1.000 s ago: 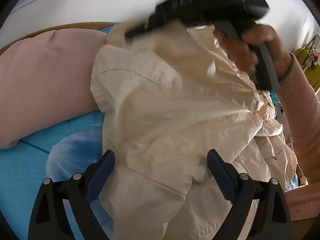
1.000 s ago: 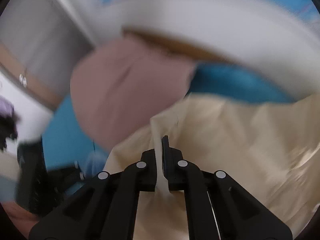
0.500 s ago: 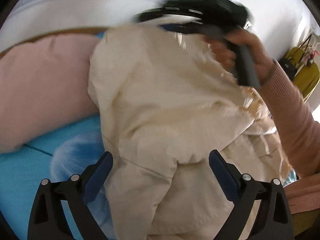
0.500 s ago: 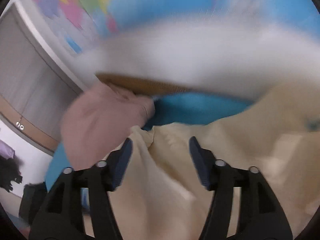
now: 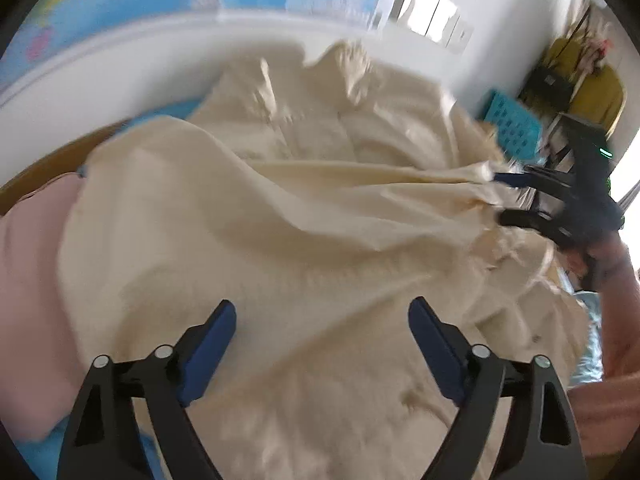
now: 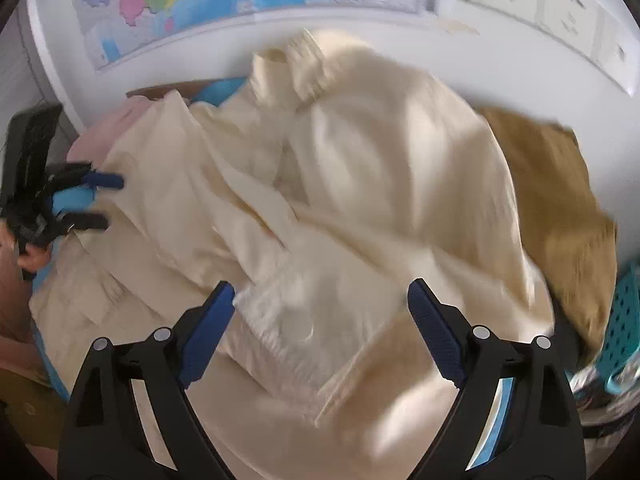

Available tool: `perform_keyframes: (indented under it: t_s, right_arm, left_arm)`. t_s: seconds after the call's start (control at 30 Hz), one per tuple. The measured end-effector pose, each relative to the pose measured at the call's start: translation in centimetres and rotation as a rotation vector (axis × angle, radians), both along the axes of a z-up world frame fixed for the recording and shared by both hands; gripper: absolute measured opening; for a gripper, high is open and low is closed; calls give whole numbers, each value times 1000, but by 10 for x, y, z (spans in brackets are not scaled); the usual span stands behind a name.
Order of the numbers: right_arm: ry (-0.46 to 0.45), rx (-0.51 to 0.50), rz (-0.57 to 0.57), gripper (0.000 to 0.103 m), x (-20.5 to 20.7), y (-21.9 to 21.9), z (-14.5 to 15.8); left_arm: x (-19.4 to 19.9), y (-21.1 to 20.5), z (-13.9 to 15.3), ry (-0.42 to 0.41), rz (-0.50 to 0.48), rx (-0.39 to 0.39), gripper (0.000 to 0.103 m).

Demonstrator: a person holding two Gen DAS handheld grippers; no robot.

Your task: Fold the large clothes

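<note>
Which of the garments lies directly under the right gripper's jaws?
The cream garment: it spreads beneath the right gripper. The mustard-brown garment lies off to the side, partly under it.

The rumpled cream coat [image 6: 360,200] heaps across nearly the whole bed, blocking low passage. A pink pillow [image 5: 28,272] crowds one side, a brown garment [image 6: 560,200] and teal basket [image 6: 624,320] the other.
</note>
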State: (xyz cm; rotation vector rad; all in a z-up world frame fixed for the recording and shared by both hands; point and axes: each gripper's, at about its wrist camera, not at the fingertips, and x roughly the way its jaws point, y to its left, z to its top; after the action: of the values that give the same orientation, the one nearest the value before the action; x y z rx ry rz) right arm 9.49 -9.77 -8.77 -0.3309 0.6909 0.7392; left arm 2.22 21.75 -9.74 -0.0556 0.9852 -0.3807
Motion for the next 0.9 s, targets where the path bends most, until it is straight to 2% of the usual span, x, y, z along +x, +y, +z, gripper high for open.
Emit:
perform_keyframes:
  t_s: [0.03, 0.1, 0.13, 0.2, 0.27, 0.33, 0.4, 0.43, 0.47, 0.53, 0.6, 0.7, 0.77, 0.9]
  right_arm:
    - [2, 17, -4, 53, -1, -3, -7]
    - [1, 42, -3, 31, -3, -7, -10]
    - [-32, 38, -10, 21, -9, -3, -6]
    - [-95, 81, -6, 21, -17, -6, 10]
    - [-78, 134, -11, 23, -10, -8, 20]
    - [-54, 99, -54, 35, 6, -4, 10]
    - [-56, 17, -100, 46, 13, 3, -8]
    - [-64, 13, -117, 48, 13, 2, -11]
    - [-66, 40, -121, 49, 10, -5, -10]
    - [-78, 124, -120, 58, -3, -21, 0]
    - [-115, 172, -109, 58, -22, -41, 12]
    - [-128, 200, -20, 58, -49, -43, 15]
    - [-107, 174, 30, 55, -59, -39, 6]
    - [-100, 34, 19, 48, -57, -26, -25]
  left_arm:
    - [11, -6, -7, 24, 1, 22, 84]
    - [27, -13, -17, 70, 1, 22, 84]
    - [34, -15, -18, 85, 4, 24, 83]
    - [44, -18, -18, 84, 11, 31, 83]
    - [50, -19, -20, 90, 15, 41, 85]
    - [52, -17, -27, 115, 39, 30, 85]
    - [45, -18, -24, 82, 61, 66, 85]
    - [39, -16, -19, 59, 72, 81, 85]
    - [28, -15, -11, 23, 74, 94, 85]
    - [7, -7, 3, -25, 70, 70, 85]
    - [-16, 3, 13, -58, 67, 45, 87]
    - [-50, 16, 18, -91, 69, 45, 88]
    - [-69, 23, 13, -87, 80, 42, 89]
    - [-91, 30, -5, -34, 121, 36, 89]
